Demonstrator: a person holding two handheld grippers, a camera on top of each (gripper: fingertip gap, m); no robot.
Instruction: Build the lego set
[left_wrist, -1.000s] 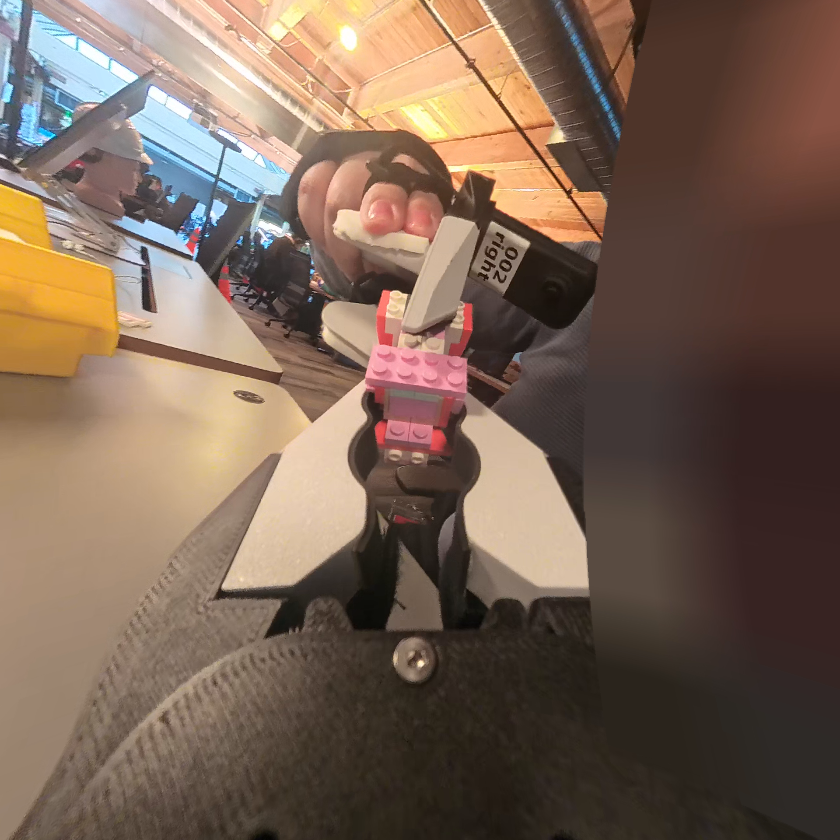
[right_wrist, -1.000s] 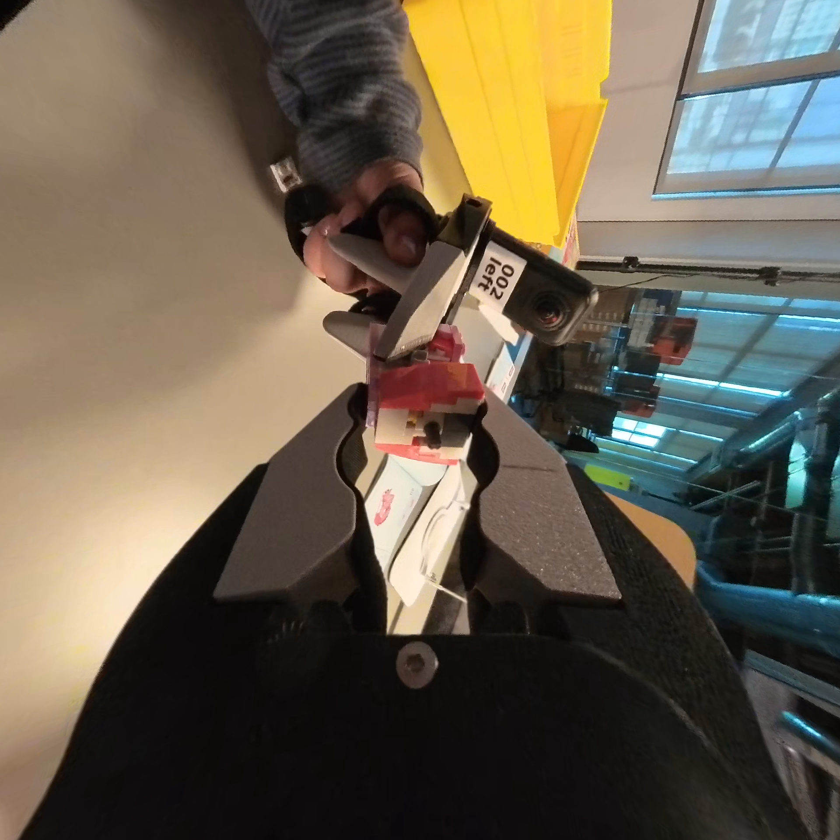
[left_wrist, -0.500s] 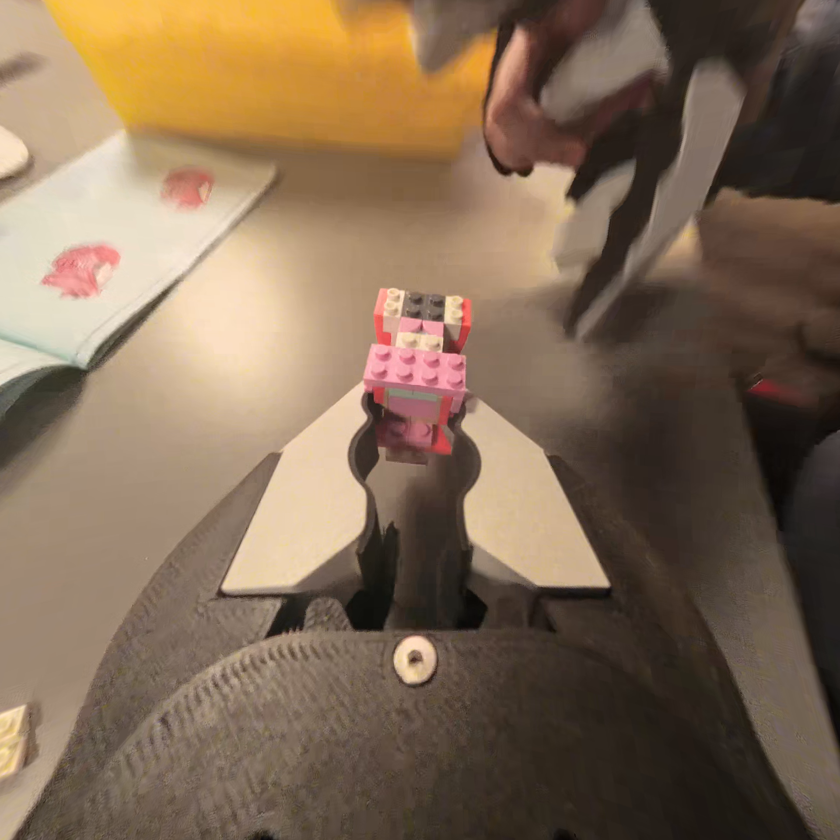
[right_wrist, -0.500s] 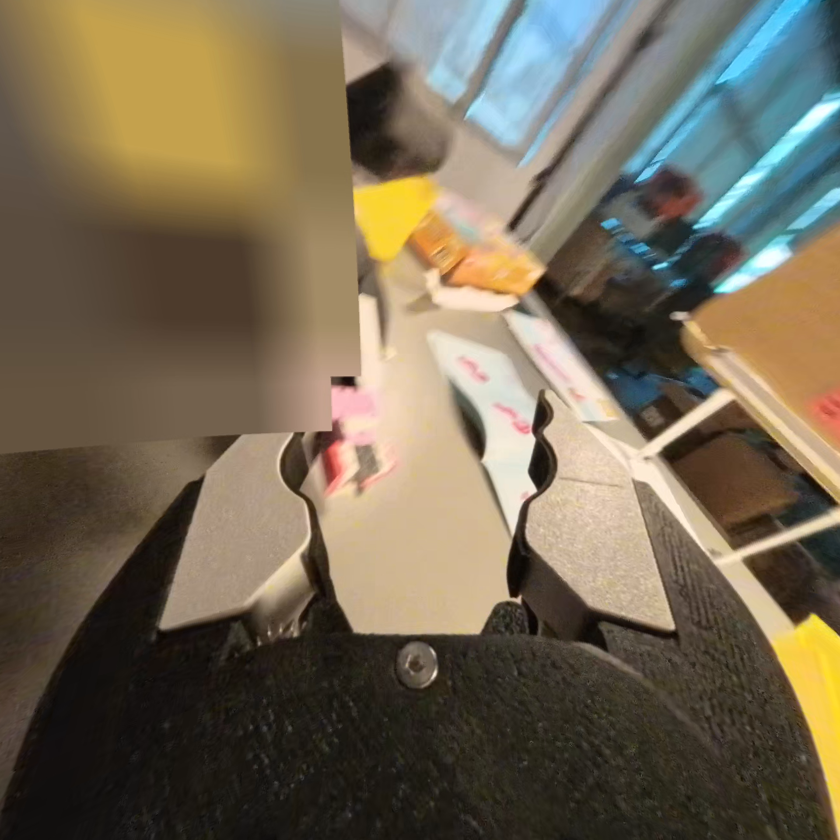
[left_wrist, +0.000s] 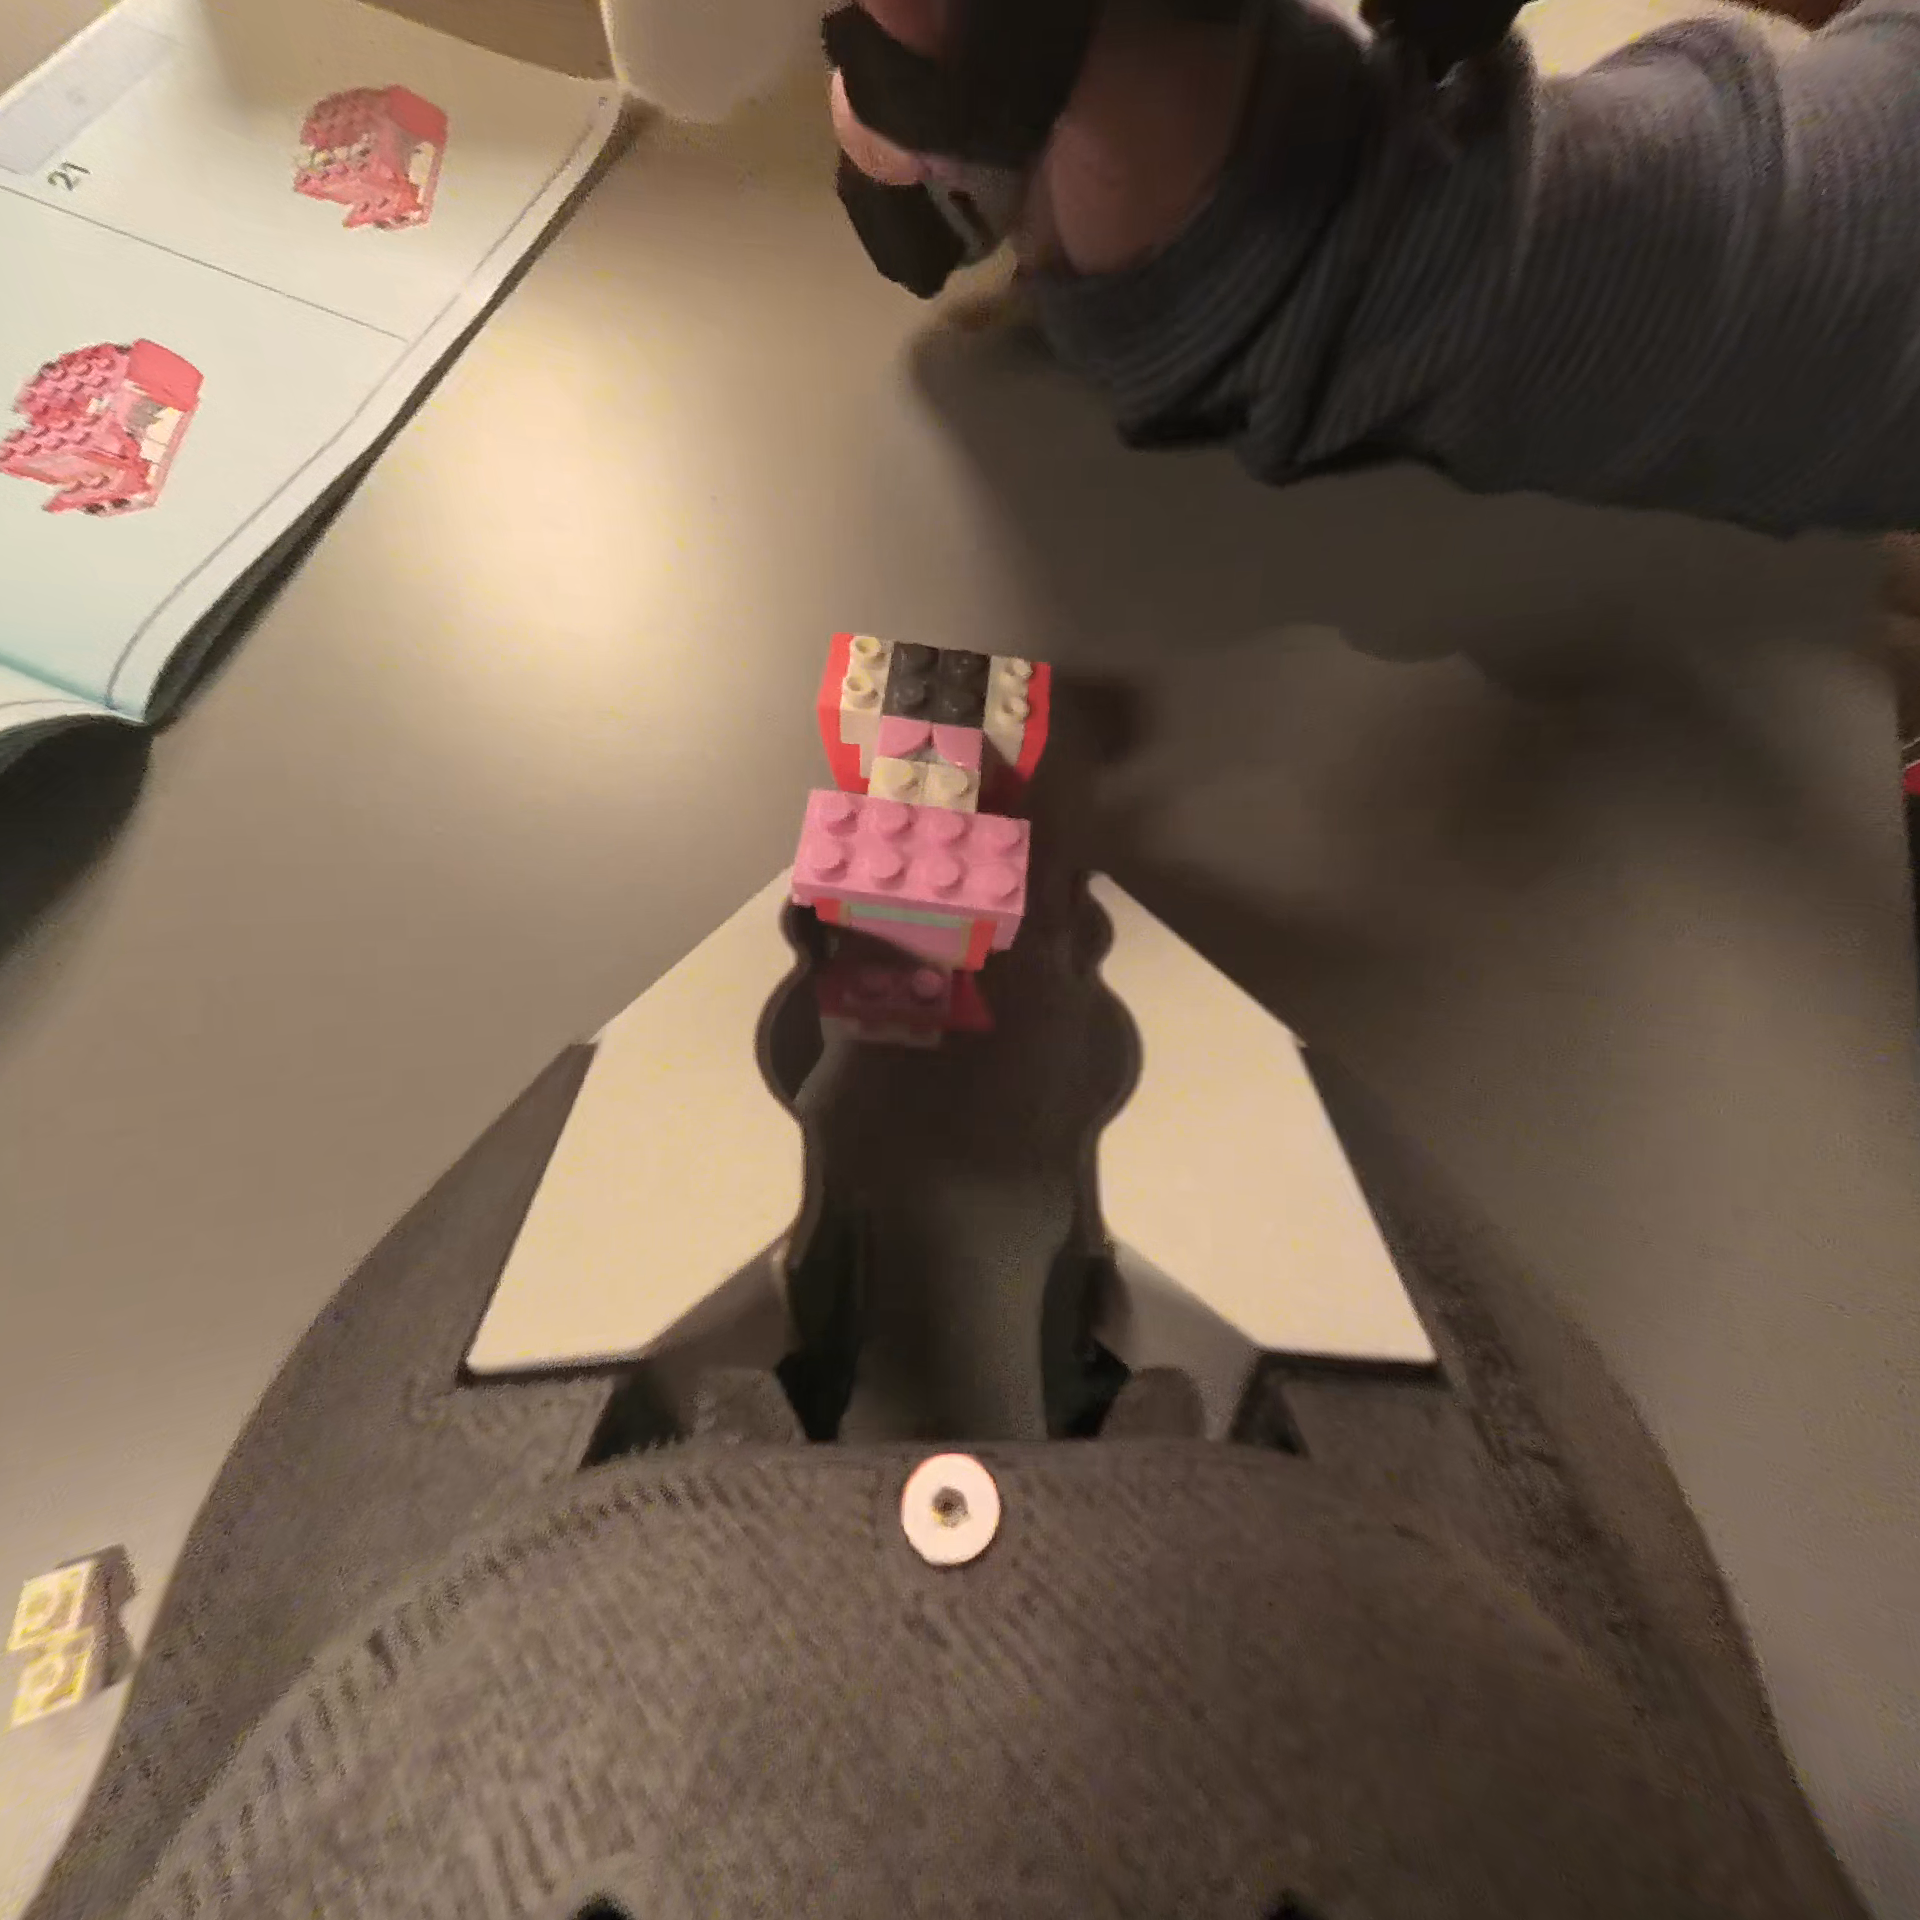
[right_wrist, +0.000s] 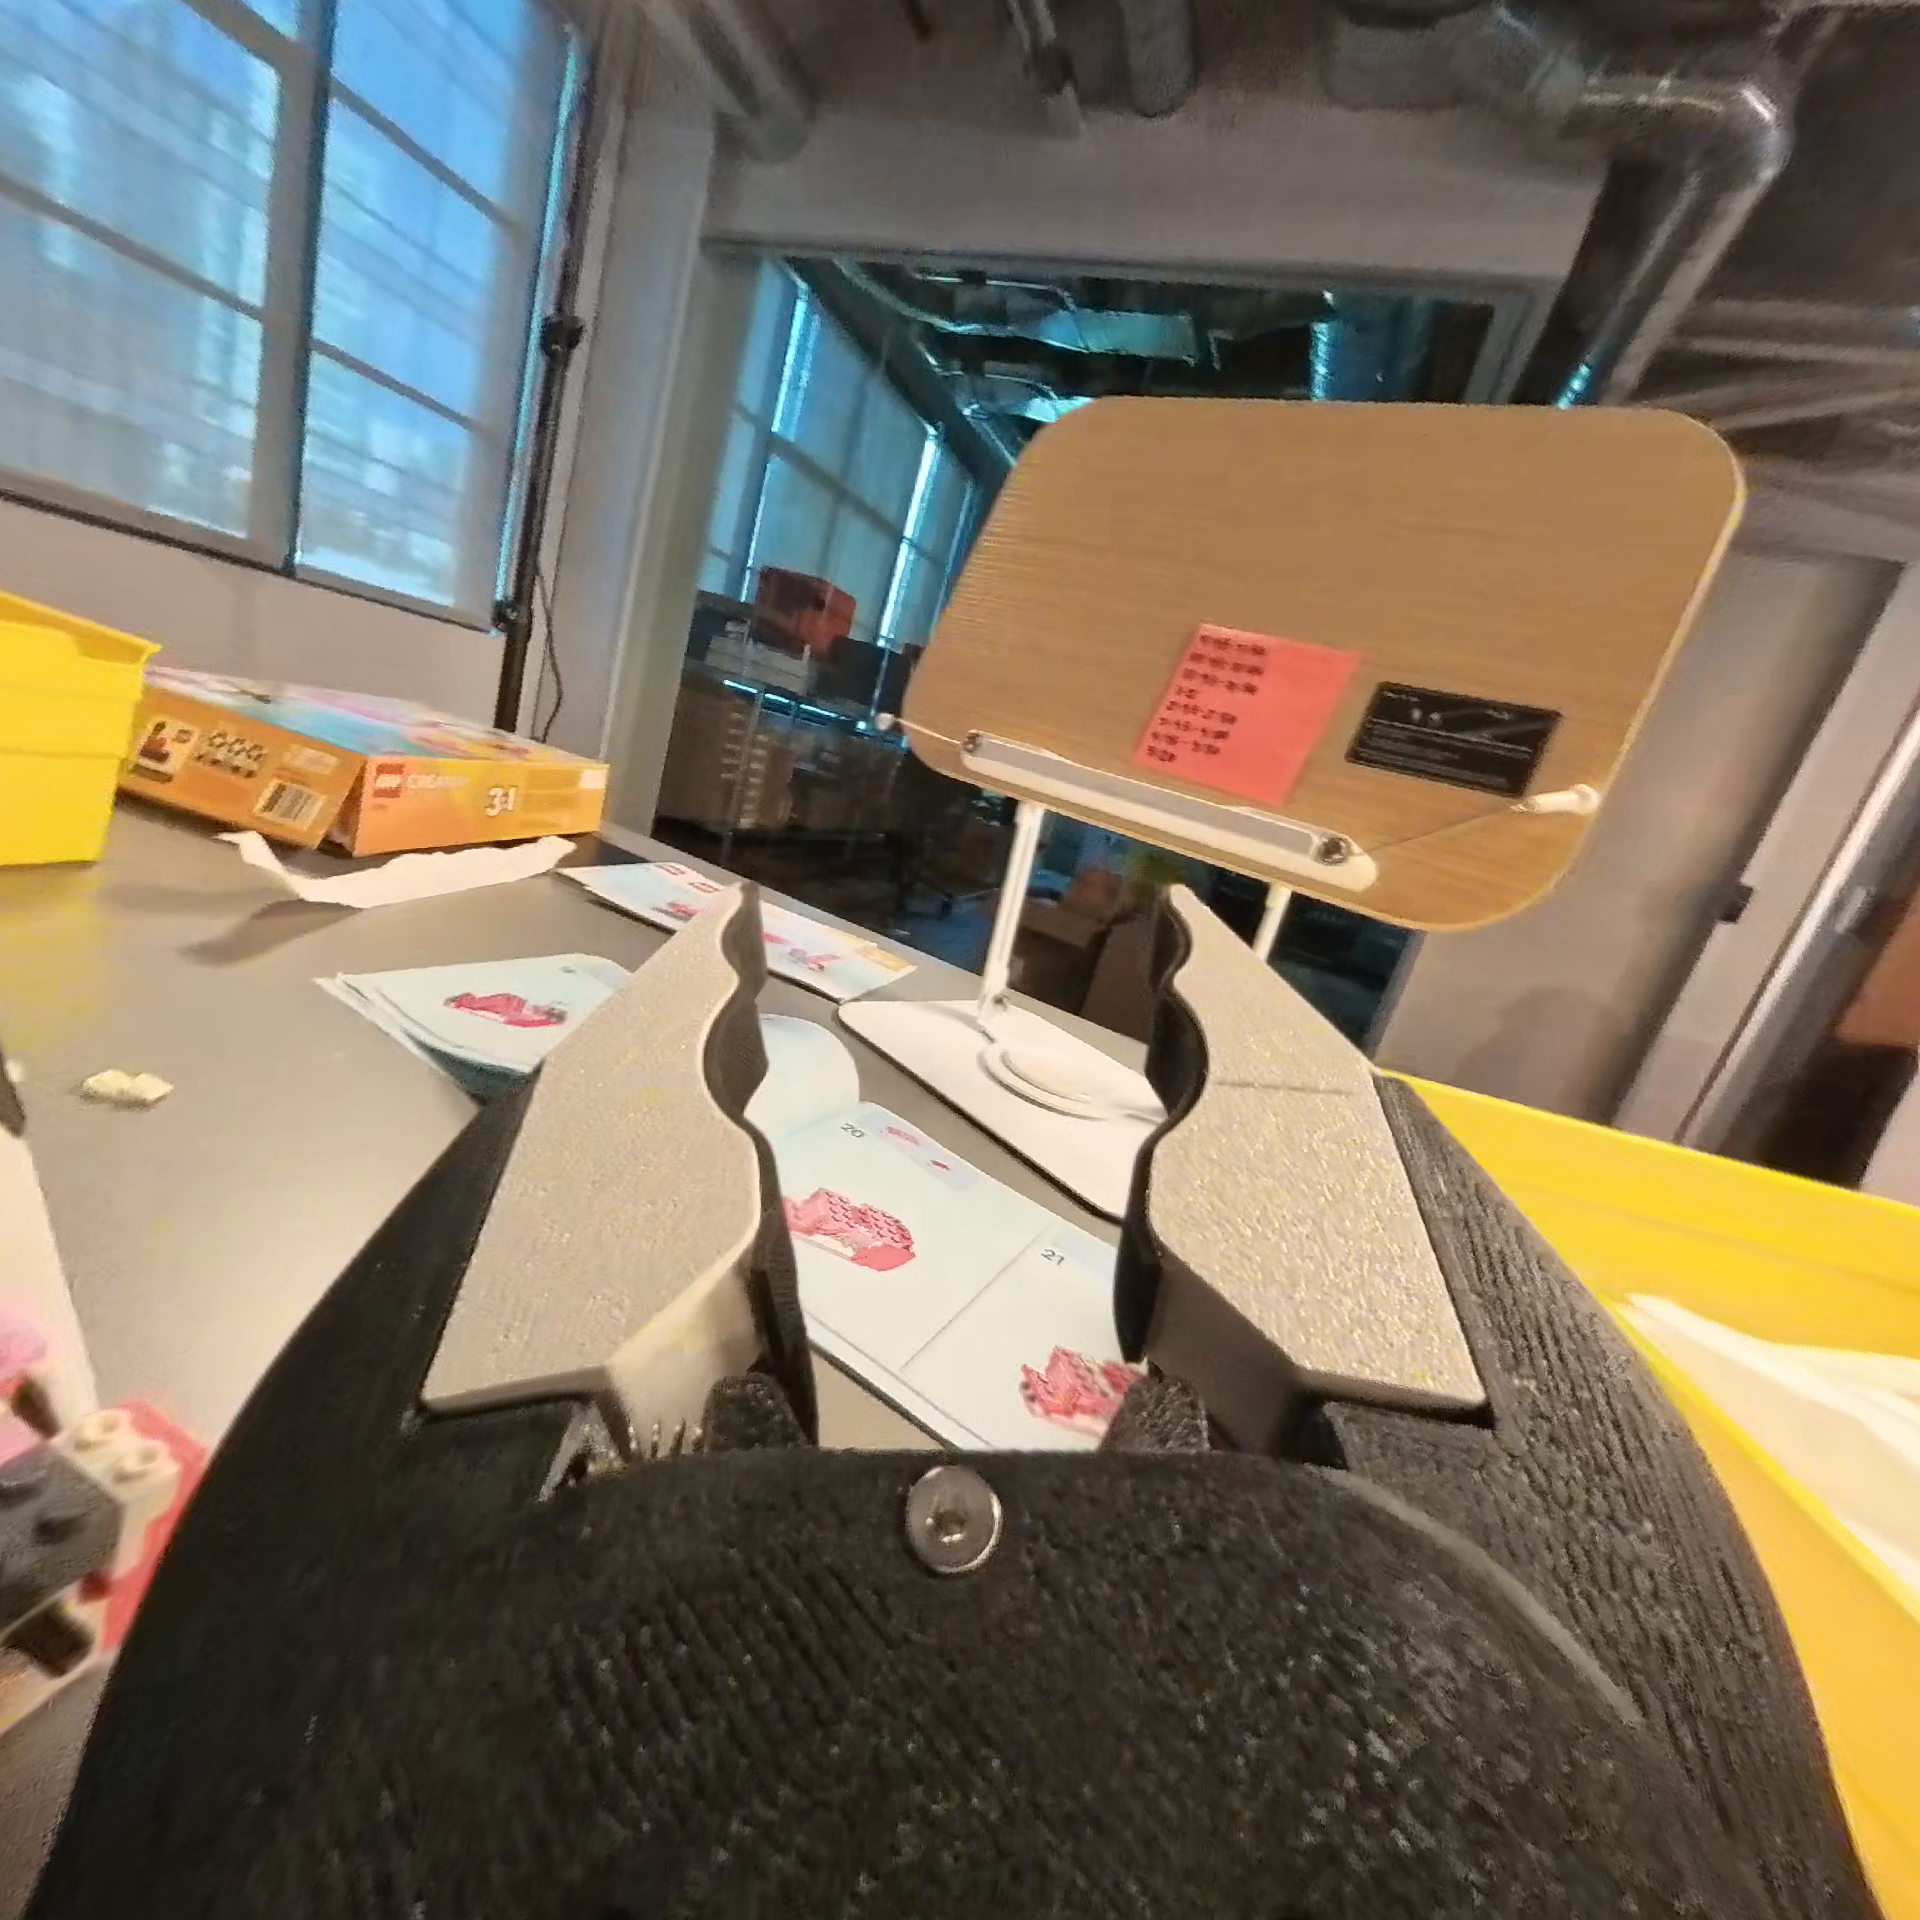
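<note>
A small brick model (left_wrist: 920, 831) of pink, red, white and black pieces stands on the grey table (left_wrist: 520, 727). My left gripper (left_wrist: 940, 894) is open around its near end. The model sits close to the left finger (left_wrist: 665, 1143), and a dark gap shows between it and the right finger (left_wrist: 1226, 1143). My right gripper (right_wrist: 958, 904) is open and empty above an open instruction booklet (right_wrist: 935, 1247). The model's edge shows at the lower left of the right wrist view (right_wrist: 73, 1496). The gloved hand and grey sleeve (left_wrist: 1455, 260) holding the right gripper are just beyond the model.
The booklet (left_wrist: 208, 364) lies to the model's left, and loose cream bricks (left_wrist: 62, 1652) lie near the left gripper. A wooden book stand (right_wrist: 1330, 644), an orange box (right_wrist: 364, 769), a yellow bin on the left (right_wrist: 52, 727) and another on the right (right_wrist: 1714, 1299) surround the work area.
A second ago both grippers held the model in the air. The right gripper let go and swung away. The left gripper lowered the model to the table and its jaws widened off it.
</note>
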